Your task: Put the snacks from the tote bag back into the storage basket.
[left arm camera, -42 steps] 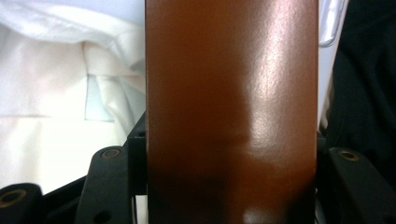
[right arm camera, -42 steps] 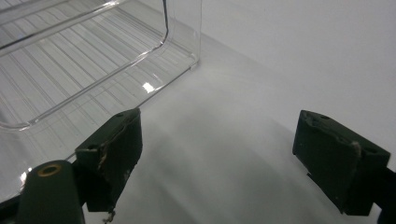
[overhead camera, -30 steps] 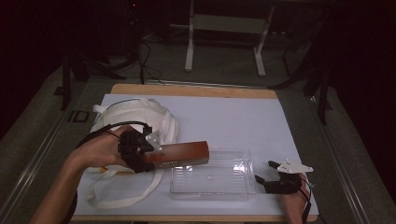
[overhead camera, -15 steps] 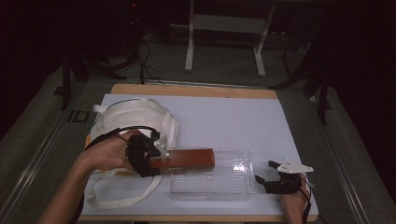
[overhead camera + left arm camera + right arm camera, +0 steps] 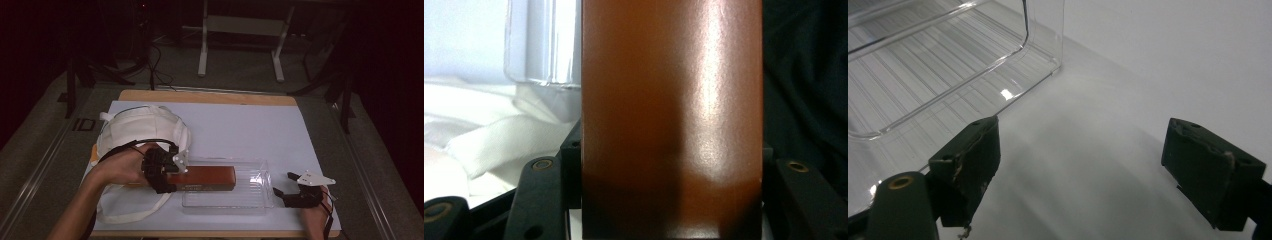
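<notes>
Reaching in from the near left, the left gripper (image 5: 165, 172) holds a brown box (image 5: 202, 178) by its end, jaws closed against the two long sides; in the left gripper view the box (image 5: 671, 115) rises straight between them. From above, the box lies lengthwise over the left part of a clear plastic tray (image 5: 255, 197), whether resting on the ribbed floor or held just above it I cannot tell. The tray sits near the front edge of the white table mat (image 5: 240, 130), and its right half is unoccupied. Behind it the mat is bare to the far edge.

A white cloth bag (image 5: 140, 132) with loose straps covers the left side, just behind and under the left hand (image 5: 117, 167).

The right gripper (image 5: 287, 192) rests on the mat just beside the tray's right end, jaws spread wide with nothing between them; its own view shows the tray's rounded corner (image 5: 1043, 55) ahead and to the left.

The box is smooth and glossy, reddish brown with a darker side face. Small pale print runs along that face but is too small to read.
</notes>
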